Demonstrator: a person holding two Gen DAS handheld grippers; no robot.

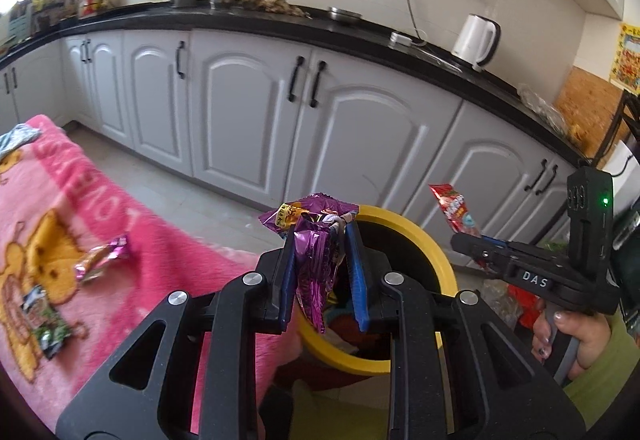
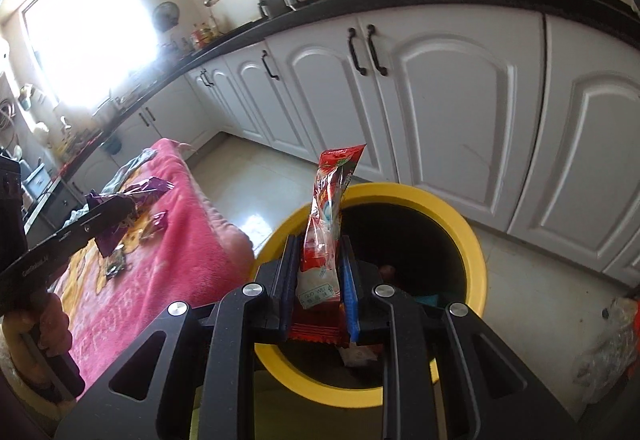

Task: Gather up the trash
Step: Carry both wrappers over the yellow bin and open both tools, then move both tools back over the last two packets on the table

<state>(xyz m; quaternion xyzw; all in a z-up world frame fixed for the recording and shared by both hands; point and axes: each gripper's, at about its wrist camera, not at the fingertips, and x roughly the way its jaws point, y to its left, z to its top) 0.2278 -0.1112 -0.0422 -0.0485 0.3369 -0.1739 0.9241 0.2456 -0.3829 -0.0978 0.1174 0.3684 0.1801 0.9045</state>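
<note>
The left gripper point(image 1: 324, 272) is clamped on a crumpled purple wrapper point(image 1: 314, 252), which is pinched between the blue finger pads point(image 1: 357, 272) and held above the near rim of the yellow-rimmed bin point(image 1: 424, 236). The right gripper point(image 2: 320, 280) is closed on a red snack packet point(image 2: 326, 224), which is gripped at its lower end and stands upright over the bin's near rim point(image 2: 460, 216). In the left wrist view the right gripper point(image 1: 466, 242) is seen to the right of the bin with the red packet point(image 1: 456, 210) sticking up from it, and the right hand point(image 1: 576, 336) is wrapped around its handle.

Some discarded items are seen inside the bin's dark interior. Beside the bin, a pink blanket point(image 1: 132, 232) is spread out, and more wrappers are left on it: a pink and gold one point(image 1: 102, 258) and a dark green one point(image 1: 46, 324). White cabinets point(image 1: 240, 100) under a black countertop point(image 1: 280, 26) are seen behind, with a white kettle point(image 1: 476, 40) standing on it.
</note>
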